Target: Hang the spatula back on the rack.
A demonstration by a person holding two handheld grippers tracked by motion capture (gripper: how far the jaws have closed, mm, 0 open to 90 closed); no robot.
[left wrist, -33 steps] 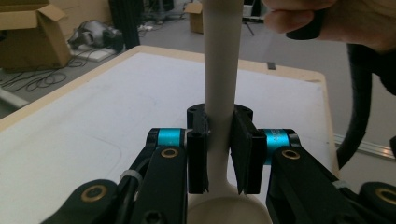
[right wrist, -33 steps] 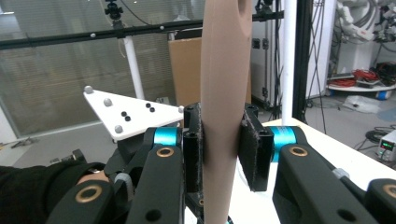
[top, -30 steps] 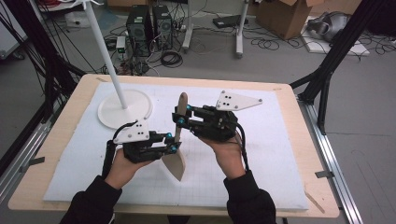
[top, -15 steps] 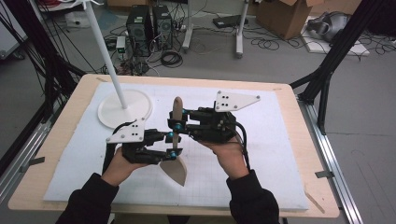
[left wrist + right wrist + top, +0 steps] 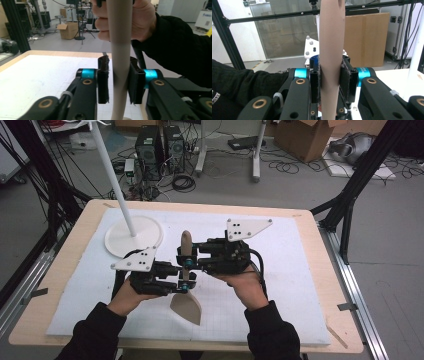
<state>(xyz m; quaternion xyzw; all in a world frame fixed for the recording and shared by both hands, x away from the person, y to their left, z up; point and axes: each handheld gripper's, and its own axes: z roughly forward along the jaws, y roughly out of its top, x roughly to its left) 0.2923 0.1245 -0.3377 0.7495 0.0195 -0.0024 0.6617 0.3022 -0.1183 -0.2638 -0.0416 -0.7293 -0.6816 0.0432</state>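
Observation:
A beige spatula (image 5: 186, 307) stands upright on the white mat, its wide blade down and its handle top (image 5: 186, 239) up. My left gripper (image 5: 183, 285) comes in from the left and holds the handle low down. Its jaws have just been closing, and the handle (image 5: 120, 37) runs between its pads. My right gripper (image 5: 186, 261) comes in from the right and is shut on the handle (image 5: 331, 37) just above the left one. A hand holds each gripper from the near side.
A white stand with a round base (image 5: 150, 237) and a slanting pole (image 5: 112, 175) sits at the mat's back left. The white mat (image 5: 285, 285) covers most of the wooden table (image 5: 332, 290). Black frame posts rise at both sides.
The spatula's top has shifted slightly left and lower, so it stands a little straighter. Both hands have stayed where they were.

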